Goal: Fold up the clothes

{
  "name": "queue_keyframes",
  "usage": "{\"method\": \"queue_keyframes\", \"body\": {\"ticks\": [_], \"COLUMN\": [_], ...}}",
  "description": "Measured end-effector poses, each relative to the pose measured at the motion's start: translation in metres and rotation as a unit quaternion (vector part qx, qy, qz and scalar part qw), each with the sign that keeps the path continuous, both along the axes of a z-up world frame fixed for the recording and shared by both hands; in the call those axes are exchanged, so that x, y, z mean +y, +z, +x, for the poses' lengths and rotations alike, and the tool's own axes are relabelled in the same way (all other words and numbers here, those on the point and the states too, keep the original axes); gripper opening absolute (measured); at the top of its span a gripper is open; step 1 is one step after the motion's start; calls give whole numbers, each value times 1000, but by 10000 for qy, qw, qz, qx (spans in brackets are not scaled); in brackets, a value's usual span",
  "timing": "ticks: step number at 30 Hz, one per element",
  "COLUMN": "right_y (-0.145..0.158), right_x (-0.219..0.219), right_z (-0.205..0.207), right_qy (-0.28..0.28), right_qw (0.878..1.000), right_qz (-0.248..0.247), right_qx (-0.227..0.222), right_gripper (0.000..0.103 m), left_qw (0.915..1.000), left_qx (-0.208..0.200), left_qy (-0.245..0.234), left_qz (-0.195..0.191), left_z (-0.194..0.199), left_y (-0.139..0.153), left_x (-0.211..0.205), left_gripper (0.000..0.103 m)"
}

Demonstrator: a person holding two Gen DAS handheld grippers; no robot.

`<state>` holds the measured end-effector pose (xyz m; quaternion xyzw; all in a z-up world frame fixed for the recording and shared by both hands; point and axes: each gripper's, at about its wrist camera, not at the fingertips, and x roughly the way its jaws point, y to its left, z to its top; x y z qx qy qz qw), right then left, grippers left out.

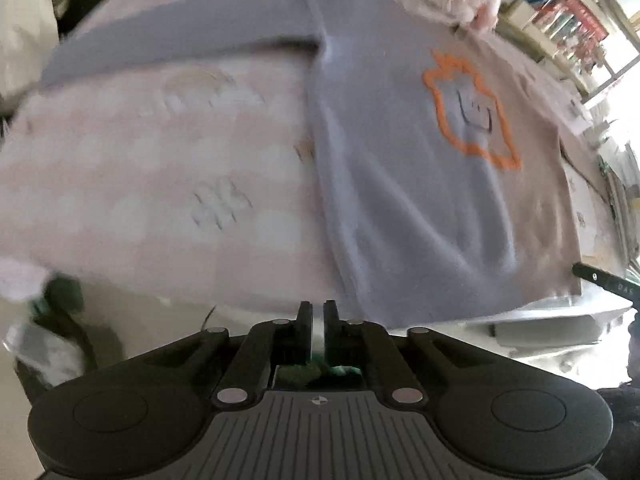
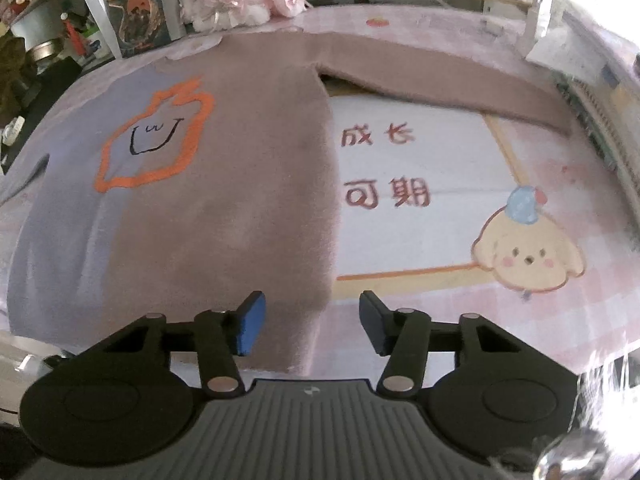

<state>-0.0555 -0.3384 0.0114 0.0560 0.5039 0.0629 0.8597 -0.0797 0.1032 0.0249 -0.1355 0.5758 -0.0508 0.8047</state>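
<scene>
A: What is each claw doing?

B: The left claw (image 1: 318, 316) has its fingers pressed together with nothing visibly between them, hanging just off the near edge of the surface (image 1: 140, 184). The right claw (image 2: 312, 322) stands wide apart, its blue-padded fingers (image 2: 251, 323) poised over the sweater's (image 2: 224, 184) lower hem, near its right corner.

A: And the sweater itself?

B: It lies spread flat, front up, on the pink checked surface, the orange flame outline (image 2: 154, 136) showing. Both sleeves stretch straight out sideways; the right sleeve (image 2: 440, 80) runs toward the far right edge. The left view is blurred, so the left sleeve (image 1: 180, 36) is only roughly readable.

A: Why laid out like that?

B: Probably because a flat, spread garment gives clean fold lines. The open right claw straddling the hem looks placed to pinch that corner.

A: How far along is the folding?

B: No fold shows in the sweater.
</scene>
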Motion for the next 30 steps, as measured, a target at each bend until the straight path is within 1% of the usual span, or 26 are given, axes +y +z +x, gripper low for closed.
{"method": "queue_keyframes", "body": {"ticks": [1,3,4,5,6,7,8,9,10,12,14,16,19,21,22,23,25,27,28,29,30], "right_y": [-1,-2,-2,-3,-3,-3,2,6,11,21,31,29,18,19,19,19,15,7,4,0,-2], "right_x": [1,4,6,9,11,13,15,17,18,22,25,29,35,32,31,29,26,25,25,24,23], "right_z": [0,0,0,0,1,1,1,1,1,1,1,-2,0,6,9,16,40,66,77,87,95], "right_qy": [-18,-40,-43,-56,-70,-84,-66,-44,-23,19,61,203,293,161,92,-38,-302,-554,-649,-754,-834], "right_qw": [10000,9999,9998,9999,9999,9999,10000,10000,10000,9999,9997,9997,9978,9989,9991,9992,9989,9978,9972,9965,9957], "right_qz": [61,127,127,65,-1,-67,-28,19,66,160,254,-78,-502,-434,-394,-251,-40,74,76,105,96], "right_qx": [38,97,120,103,82,62,49,36,23,-2,-28,98,326,15,-149,-303,-364,-368,-359,-352,-390], "right_gripper": [46,45,43,41,40,36,30,11,9,9,9,9,15,30,45,46,46,43,40,38,36], "left_qw": [9999,9992,9985,9976,9972,9967,9970,9972,9975,9977,9976,9966,9952,9949,9949,9949,9945,9940,9936,9932,9927], "left_qx": [-122,-396,-536,-676,-743,-807,-770,-728,-677,-635,-649,-693,-748,-837,-862,-885,-945,-1015,-1049,-1062,-1082], "left_qy": [3,91,100,107,94,79,116,157,202,203,37,-102,-175,-79,8,97,228,301,337,393,436], "left_qz": [72,-48,-91,-133,-74,-8,32,70,64,93,245,445,603,564,523,481,381,290,244,280,315], "left_z": [2,13,20,28,36,45,52,60,68,78,84,92,99,104,107,111,120,128,132,137,141], "left_y": [5,11,11,11,6,2,-4,-9,-14,-21,-23,-26,-27,-27,-28,-29,-31,-33,-34,-35,-36], "left_x": [3,6,4,2,-3,-8,-11,-14,-13,-15,-18,-22,-22,-17,-14,-11,-9,-10,-11,-12,-13], "left_gripper": [15,27,39,53,57,57,57,57,56,56,57,57,57,57,57,55,53,40,24,16,12]}}
